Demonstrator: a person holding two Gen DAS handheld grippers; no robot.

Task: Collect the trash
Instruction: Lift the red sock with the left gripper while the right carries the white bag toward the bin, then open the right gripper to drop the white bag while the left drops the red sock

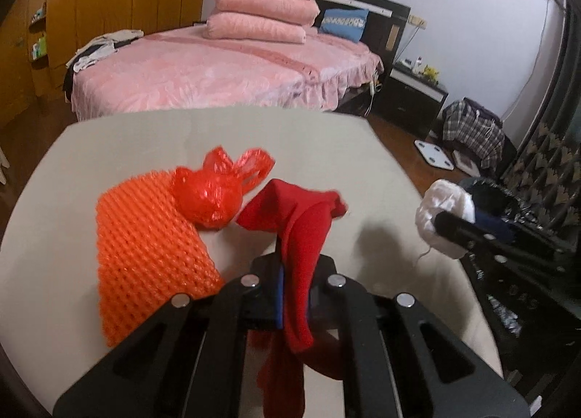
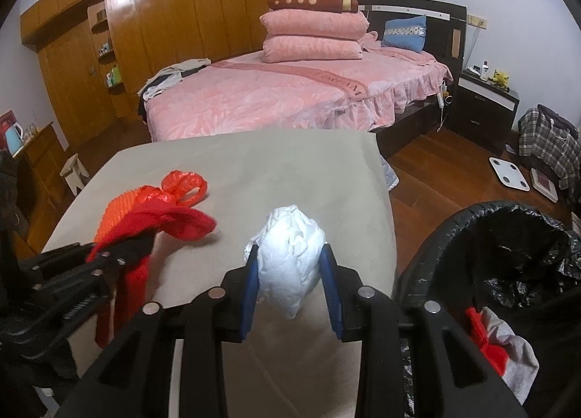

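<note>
My left gripper (image 1: 292, 272) is shut on a red cloth (image 1: 305, 236) and holds it above the beige table (image 1: 218, 134); the cloth hangs down between the fingers. It also shows in the right wrist view (image 2: 174, 222). My right gripper (image 2: 290, 272) is shut on a crumpled white tissue wad (image 2: 290, 262), held above the table's right side; the wad also shows in the left wrist view (image 1: 443, 214). An orange foam net (image 1: 145, 254) and a knotted red plastic bag (image 1: 214, 196) lie on the table to the left.
A bin with a black liner (image 2: 508, 254) stands right of the table, with red and white scraps (image 2: 497, 349) at its near rim. A pink bed (image 2: 290, 91), a nightstand (image 2: 486, 102), a white scale (image 2: 508, 174) and a wooden wardrobe (image 2: 163, 18) lie beyond.
</note>
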